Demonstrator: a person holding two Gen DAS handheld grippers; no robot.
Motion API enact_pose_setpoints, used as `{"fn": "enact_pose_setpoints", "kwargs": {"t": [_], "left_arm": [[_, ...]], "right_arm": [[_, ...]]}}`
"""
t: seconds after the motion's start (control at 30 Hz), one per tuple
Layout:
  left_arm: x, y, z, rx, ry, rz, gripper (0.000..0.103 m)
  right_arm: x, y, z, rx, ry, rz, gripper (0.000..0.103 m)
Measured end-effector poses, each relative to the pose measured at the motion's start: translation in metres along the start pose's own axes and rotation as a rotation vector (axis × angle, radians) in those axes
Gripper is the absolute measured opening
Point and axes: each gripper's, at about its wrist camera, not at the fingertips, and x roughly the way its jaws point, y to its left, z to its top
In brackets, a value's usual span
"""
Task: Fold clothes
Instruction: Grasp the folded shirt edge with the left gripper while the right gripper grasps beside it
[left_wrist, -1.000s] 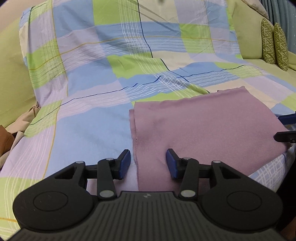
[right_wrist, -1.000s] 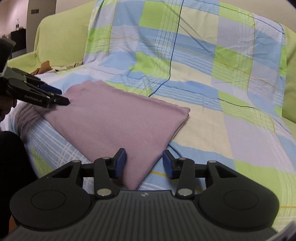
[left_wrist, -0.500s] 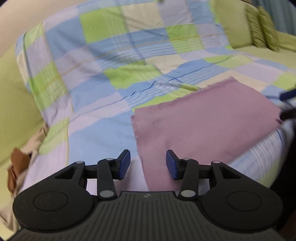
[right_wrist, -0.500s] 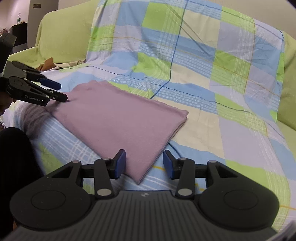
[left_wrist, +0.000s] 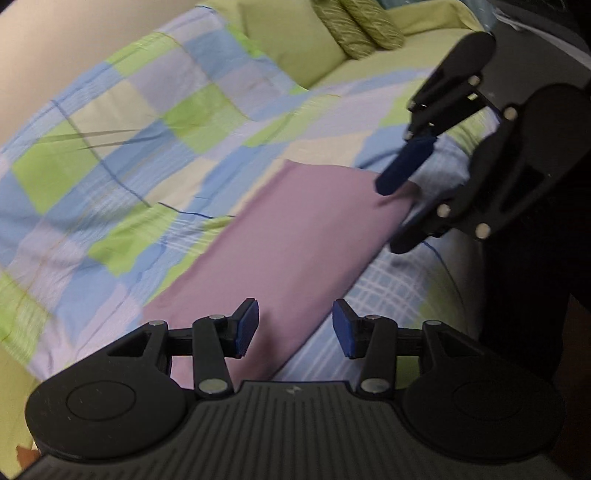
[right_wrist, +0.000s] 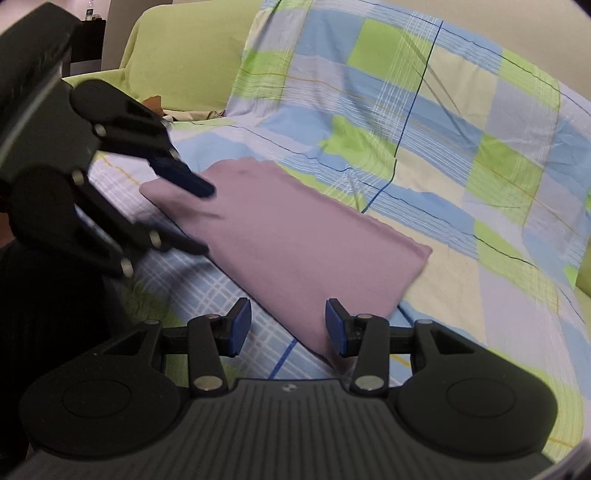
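The mauve cloth (right_wrist: 295, 240) lies folded flat on the checked sheet (right_wrist: 424, 122); left gripper (left_wrist: 295, 328) and right gripper (right_wrist: 288, 325), both wide and empty, flank its near corners; any grip should catch every layer squarely.

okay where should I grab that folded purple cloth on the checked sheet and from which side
Best guess: take the folded purple cloth by its two near corners, coming in low from the couch's front edge. It lies flat on the checked sheet, so only its edges offer a pinch. The right tongs already straddle one near corner, open; the left tongs, also open, sit at the other.
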Motion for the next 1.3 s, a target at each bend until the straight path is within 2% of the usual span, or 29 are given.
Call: {"fn": "enact_pose_setpoints", "kwargs": {"t": [0.33, 0.53, 0.67, 0.87, 1.03, 1.17, 1.3], "left_arm": [[0.010, 0.010, -0.004, -0.076, 0.027, -0.005, 0.055], [0.008, 0.012, -0.006, -0.083, 0.024, 0.002, 0.055], [-0.001, 0.020, -0.014, -0.039, 0.038, 0.093, 0.055], [-0.009, 0.028, -0.035, 0.014, 0.088, 0.195, 0.055], [-0.001, 0.005, -0.029, 0.164, 0.080, 0.265, 0.054], [0.007, -0.004, -0.022, 0.213, 0.049, 0.266, 0.053], [0.013, -0.003, -0.020, 0.214, 0.019, 0.241, 0.052]], "right_arm": [[0.012, -0.004, -0.004, -0.016, 0.020, 0.006, 0.039], [0.012, -0.002, -0.005, -0.029, 0.030, -0.009, 0.041], [0.010, 0.003, -0.002, -0.060, 0.035, -0.029, 0.041], [0.010, 0.017, -0.001, -0.209, 0.052, -0.104, 0.041], [0.022, 0.042, 0.005, -0.351, 0.045, -0.125, 0.041], [0.027, 0.047, 0.004, -0.431, 0.038, -0.157, 0.041], [0.033, 0.053, 0.002, -0.510, 0.031, -0.189, 0.039]]}}
